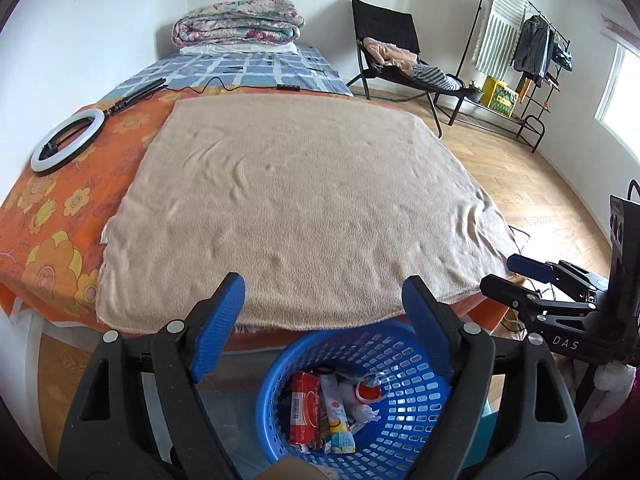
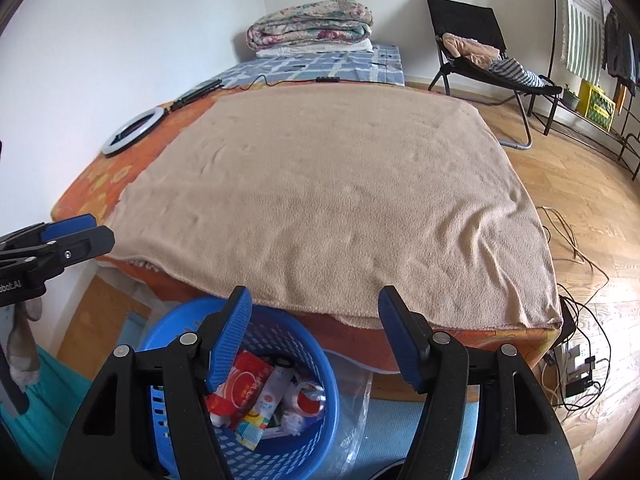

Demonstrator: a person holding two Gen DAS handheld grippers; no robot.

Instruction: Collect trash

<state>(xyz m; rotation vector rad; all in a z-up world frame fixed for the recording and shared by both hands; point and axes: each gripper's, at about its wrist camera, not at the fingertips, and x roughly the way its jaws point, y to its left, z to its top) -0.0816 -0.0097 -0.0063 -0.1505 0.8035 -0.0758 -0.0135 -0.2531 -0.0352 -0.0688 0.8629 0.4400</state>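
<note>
A blue plastic basket (image 1: 404,404) (image 2: 308,440) stands on the floor at the foot of the bed. In it lie a red packet (image 1: 305,408) (image 2: 244,384), white sachets (image 1: 334,408), a small clear cup with a red lid (image 1: 368,392) (image 2: 308,398) and crumpled paper. My left gripper (image 1: 324,284) hangs above the basket, open, with nothing between its blue pads. My right gripper (image 2: 314,294) (image 1: 510,276) is beside it on the right, also open and holding nothing. The left gripper (image 2: 76,232) shows at the left edge of the right wrist view. No trash shows on the beige blanket (image 1: 296,208) (image 2: 340,200).
The blanket covers an orange flowered bed (image 1: 48,232). A ring light (image 1: 66,144) and its cable lie at the bed's left; a folded quilt (image 1: 238,22) sits at the far end. A black chair (image 1: 396,52), a clothes rack (image 1: 528,60) and floor cables (image 2: 576,340) are to the right.
</note>
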